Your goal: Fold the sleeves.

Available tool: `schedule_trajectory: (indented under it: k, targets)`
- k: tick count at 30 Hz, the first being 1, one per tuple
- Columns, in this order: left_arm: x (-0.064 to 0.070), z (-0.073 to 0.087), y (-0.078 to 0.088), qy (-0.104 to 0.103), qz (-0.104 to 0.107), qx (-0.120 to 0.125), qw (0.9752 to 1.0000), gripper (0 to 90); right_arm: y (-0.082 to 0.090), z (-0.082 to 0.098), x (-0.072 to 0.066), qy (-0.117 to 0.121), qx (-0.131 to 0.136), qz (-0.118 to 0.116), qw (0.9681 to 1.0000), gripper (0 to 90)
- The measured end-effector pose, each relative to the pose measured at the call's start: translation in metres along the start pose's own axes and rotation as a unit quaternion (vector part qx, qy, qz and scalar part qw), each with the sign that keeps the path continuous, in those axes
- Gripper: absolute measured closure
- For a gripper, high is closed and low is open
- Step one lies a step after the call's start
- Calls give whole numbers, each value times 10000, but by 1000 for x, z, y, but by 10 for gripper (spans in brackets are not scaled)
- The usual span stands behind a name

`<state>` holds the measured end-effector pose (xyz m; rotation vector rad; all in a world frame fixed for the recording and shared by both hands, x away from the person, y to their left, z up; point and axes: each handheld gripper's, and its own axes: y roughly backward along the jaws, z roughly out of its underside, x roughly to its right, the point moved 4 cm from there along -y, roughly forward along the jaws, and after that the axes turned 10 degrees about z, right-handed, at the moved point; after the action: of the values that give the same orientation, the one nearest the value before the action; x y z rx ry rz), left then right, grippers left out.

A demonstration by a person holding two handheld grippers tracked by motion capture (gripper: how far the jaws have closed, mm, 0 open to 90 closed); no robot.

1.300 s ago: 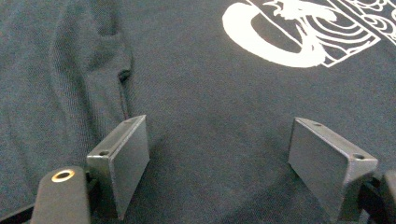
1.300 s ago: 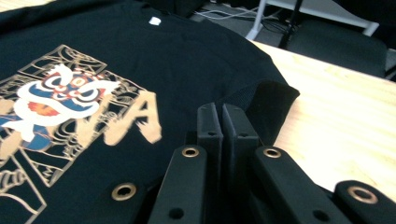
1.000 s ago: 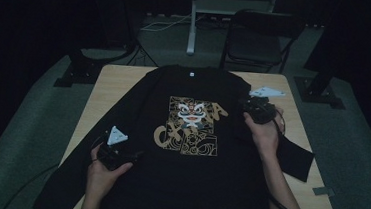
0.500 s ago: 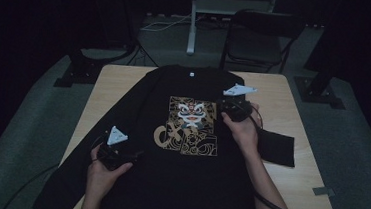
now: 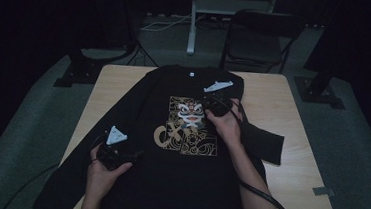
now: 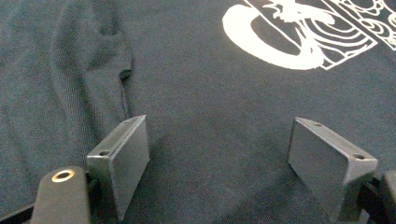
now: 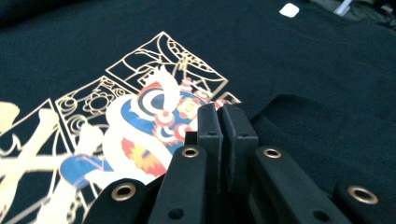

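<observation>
Since the earlier frame, the right gripper [image 5: 217,105] had swung in from the table's right side over the chest print [image 5: 188,126], dragging the right sleeve [image 5: 263,140] with it across the black shirt [image 5: 167,183]. Its jaws were pressed together, and dark cloth seemed pinched between them, though the right gripper view didn't make that certain. The left gripper [image 5: 117,155] sat on the shirt's left side, jaws wide apart, holding nothing. The shirt lay face up on the wooden table [image 5: 303,114]. I'd say the fold would go best by keeping the sleeve low and laying it straight, so it didn't bunch.
</observation>
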<state>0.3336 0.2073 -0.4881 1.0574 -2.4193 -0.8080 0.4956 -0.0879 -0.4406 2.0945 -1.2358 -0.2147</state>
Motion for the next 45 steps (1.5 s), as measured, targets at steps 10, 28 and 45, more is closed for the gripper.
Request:
schedule_trajectory:
  k: [10, 28, 45]
  targets:
    - [0, 0, 0, 12, 6, 7, 10000, 222, -33, -5, -16, 87, -417, 49, 9991, 855]
    - [0, 0, 0, 6, -4, 1, 10000, 222, -48, -7, -17, -65, -806, 190, 9965, 819]
    - [0, 0, 0, 18, 8, 8, 10000, 223, -50, -9, -21, -216, -939, -381, 9946, 417]
